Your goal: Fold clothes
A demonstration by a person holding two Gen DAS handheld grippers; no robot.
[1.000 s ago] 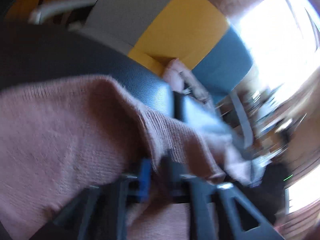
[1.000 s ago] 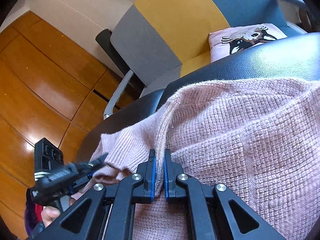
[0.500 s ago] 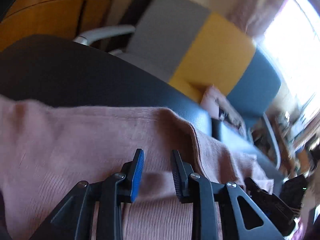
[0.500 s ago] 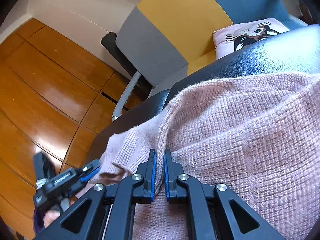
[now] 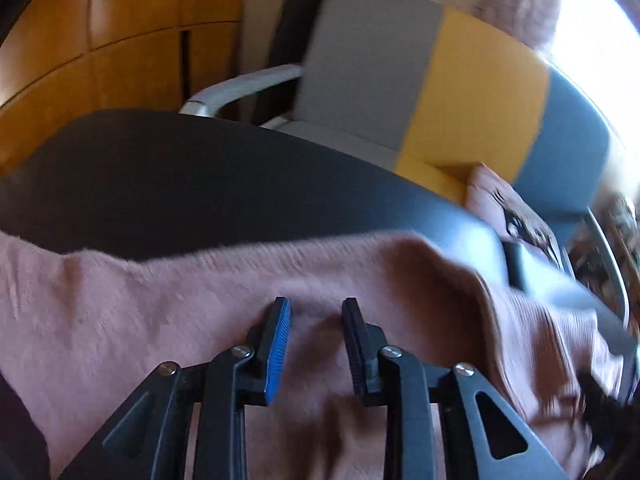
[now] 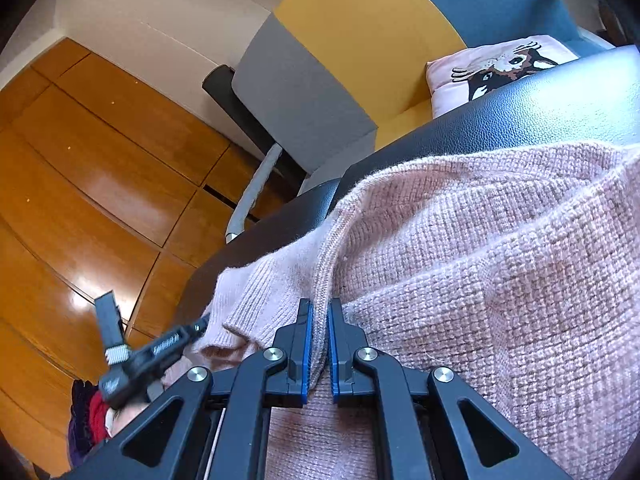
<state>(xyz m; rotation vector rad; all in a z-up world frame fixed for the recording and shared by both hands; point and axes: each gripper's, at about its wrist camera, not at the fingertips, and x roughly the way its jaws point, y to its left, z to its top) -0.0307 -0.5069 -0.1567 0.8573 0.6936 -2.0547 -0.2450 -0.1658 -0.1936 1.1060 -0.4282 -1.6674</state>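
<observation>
A pink knitted sweater (image 5: 160,300) lies spread on a black leather surface (image 5: 200,184). My left gripper (image 5: 315,304) hovers just over the knit with its jaws apart and no cloth pinched between the blue pads. In the right wrist view my right gripper (image 6: 320,306) is shut on a raised ribbed fold of the sweater (image 6: 480,240). The left gripper (image 6: 196,326) shows there too, at the sweater's left end, where a ribbed hem hangs over the edge.
Behind the black surface (image 6: 520,112) stands a grey, yellow and blue armchair (image 5: 460,92) holding a pink cushion (image 6: 500,64) with a cat print. Wooden cabinet doors (image 6: 100,160) fill the left. A bright window glares at the upper right of the left wrist view.
My left gripper let go of the sweater, opened, and swung left and downward over the flat knit. The right gripper kept its pinch and stayed put.
</observation>
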